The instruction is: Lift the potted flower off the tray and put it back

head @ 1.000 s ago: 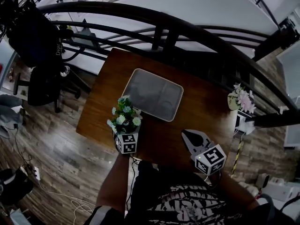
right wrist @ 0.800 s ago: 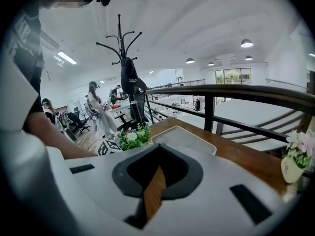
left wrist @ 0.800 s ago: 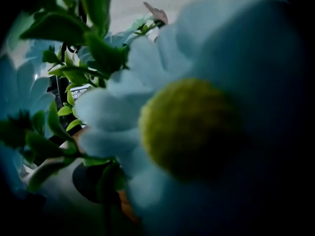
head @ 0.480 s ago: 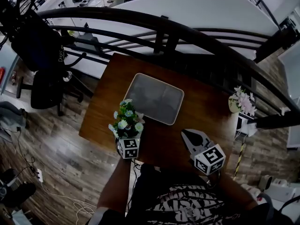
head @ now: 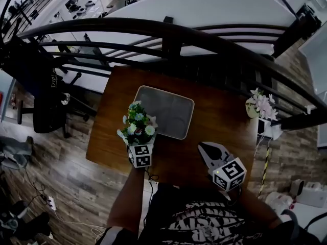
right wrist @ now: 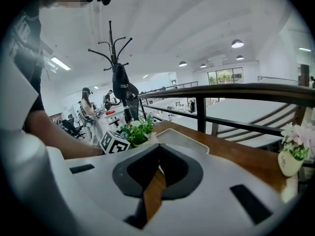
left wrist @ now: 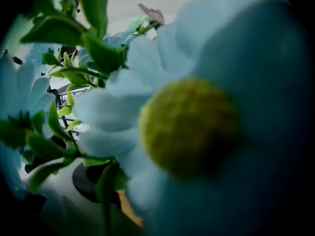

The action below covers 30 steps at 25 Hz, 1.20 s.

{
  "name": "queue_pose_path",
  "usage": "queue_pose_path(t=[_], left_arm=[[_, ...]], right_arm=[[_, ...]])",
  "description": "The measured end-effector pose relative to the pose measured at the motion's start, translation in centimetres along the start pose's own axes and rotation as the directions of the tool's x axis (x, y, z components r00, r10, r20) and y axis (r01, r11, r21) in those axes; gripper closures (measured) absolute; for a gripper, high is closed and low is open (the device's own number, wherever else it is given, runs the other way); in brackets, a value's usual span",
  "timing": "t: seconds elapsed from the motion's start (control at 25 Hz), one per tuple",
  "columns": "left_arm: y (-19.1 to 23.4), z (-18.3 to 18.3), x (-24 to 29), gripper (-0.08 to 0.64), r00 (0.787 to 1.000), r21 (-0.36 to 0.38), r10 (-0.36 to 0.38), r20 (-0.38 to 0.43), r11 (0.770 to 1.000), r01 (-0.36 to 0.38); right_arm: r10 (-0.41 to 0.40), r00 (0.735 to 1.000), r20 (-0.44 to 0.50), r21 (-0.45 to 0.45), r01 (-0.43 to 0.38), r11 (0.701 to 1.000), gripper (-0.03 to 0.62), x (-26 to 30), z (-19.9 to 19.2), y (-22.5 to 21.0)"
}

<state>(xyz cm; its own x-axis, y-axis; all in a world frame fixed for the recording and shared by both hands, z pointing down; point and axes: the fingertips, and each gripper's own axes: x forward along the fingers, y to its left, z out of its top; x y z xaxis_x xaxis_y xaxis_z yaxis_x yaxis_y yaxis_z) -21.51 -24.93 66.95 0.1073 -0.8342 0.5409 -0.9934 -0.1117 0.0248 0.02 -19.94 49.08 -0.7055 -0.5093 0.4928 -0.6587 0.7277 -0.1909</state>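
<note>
The left tool (head: 139, 143) clasped the potted flower (head: 137, 126) over the grey tray's (head: 173, 103) front left corner, seemingly mid-carry, while the right tool (head: 210, 150), jaws together and empty, waited clear at the desk's (head: 225, 116) front right edge.

Flower closer to the tray
The potted flower (head: 137, 125) was beside the tray (head: 172, 106) before; now, in the head view, its blooms cover the tray's left edge.

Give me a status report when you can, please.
Left gripper at potted flower, blooms mask jaws. Right gripper shut, empty. Flower at tray's left edge; tray bare.
</note>
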Motion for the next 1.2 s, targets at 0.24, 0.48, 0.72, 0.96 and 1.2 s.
queue_pose_path(t=[0.24,0.48,0.72,0.96,1.2], left_arm=[[-0.8,2.2,3.2,0.075,1.0,0.042,-0.026,-0.013,0.999,0.026],[0.9,3.3,5.9,0.075,0.998,0.086,-0.022,-0.052,0.996,0.027],[0.1,2.6,9.9,0.075,0.997,0.057,-0.029,-0.076,0.998,0.034],[-1.4,2.8,11.2,0.075,0.997,0.059,-0.038,-0.073,0.997,0.043],[-1.0,2.9,11.0,0.075,0.996,0.05,-0.046,-0.076,0.997,0.05]], right_arm=[[-0.06,0.998,0.018,0.039,0.059,0.997,0.594,-0.9,0.3,-2.3],[-0.117,0.993,0.02,0.066,0.115,0.991,0.594,-1.9,0.9,-2.6],[-0.191,0.981,0.011,0.095,0.189,0.977,0.594,-3.1,-0.8,-5.6],[-0.229,0.973,0.011,0.107,0.226,0.968,0.594,-4.7,-1.5,-6.8],[-0.23,0.973,0.001,0.107,0.229,0.968,0.594,-4.7,-1.6,-5.7]])
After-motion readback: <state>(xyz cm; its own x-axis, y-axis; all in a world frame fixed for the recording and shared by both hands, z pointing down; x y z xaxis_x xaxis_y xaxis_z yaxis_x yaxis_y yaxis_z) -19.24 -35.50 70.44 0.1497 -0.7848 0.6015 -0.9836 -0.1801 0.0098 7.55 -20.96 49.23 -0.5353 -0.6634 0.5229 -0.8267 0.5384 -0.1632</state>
